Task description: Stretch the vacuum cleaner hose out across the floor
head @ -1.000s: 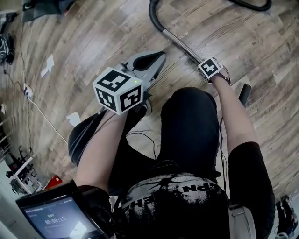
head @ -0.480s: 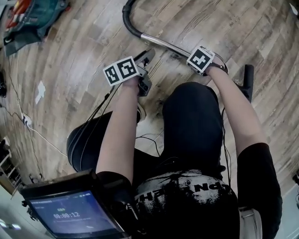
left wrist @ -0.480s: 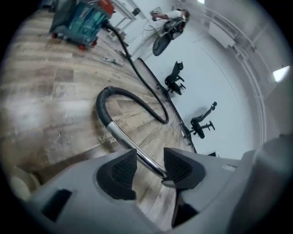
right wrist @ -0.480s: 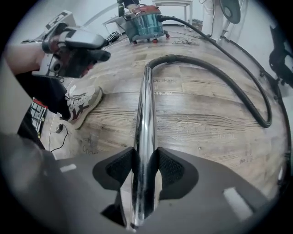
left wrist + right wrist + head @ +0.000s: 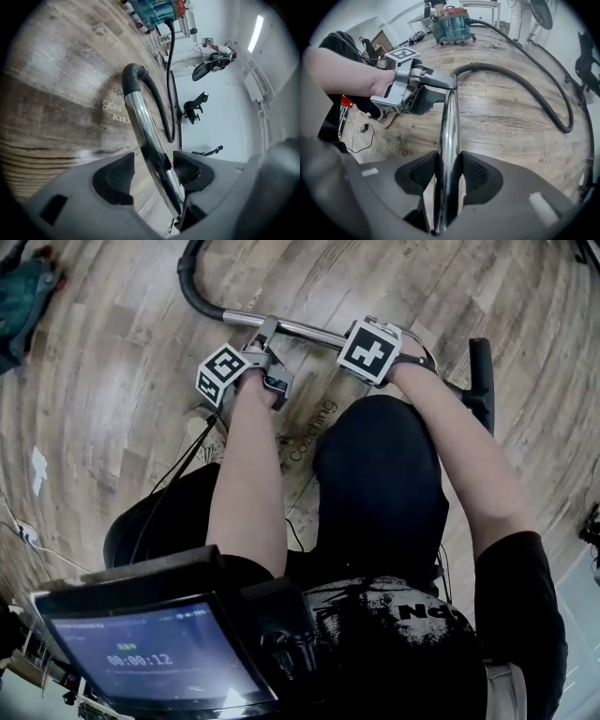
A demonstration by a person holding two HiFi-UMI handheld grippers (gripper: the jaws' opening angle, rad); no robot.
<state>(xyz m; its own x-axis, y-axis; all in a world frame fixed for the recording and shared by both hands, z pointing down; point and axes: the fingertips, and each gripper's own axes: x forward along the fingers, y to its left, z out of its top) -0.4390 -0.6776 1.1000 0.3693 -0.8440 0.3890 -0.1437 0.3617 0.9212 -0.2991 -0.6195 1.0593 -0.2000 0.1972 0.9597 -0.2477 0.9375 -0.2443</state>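
The right gripper (image 5: pixel 449 169) was clamped on the metal wand (image 5: pixel 450 117) while the jaws of the left gripper (image 5: pixel 151 169) were opening around it, so a one-sided pull on the hose (image 5: pixel 487 68) risked slippage.

Bare plank floor (image 5: pixel 122 399) left of the left gripper (image 5: pixel 264 334): wide free passage. Metal tube (image 5: pixel 305 331) lies crosswise in front of both grippers and bars a straight reach forward. Left gripper's jaws are opening round it, with a gap on one side of the tube only. Right gripper (image 5: pixel 449 171) is clamped on the same tube, with little room between the two. Person's leg (image 5: pixel 375 465) closes off the near side. Beyond, the hose (image 5: pixel 534 89) loops over the boards, with the teal vacuum cleaner (image 5: pixel 451 23) behind it; floor inside the loop is free
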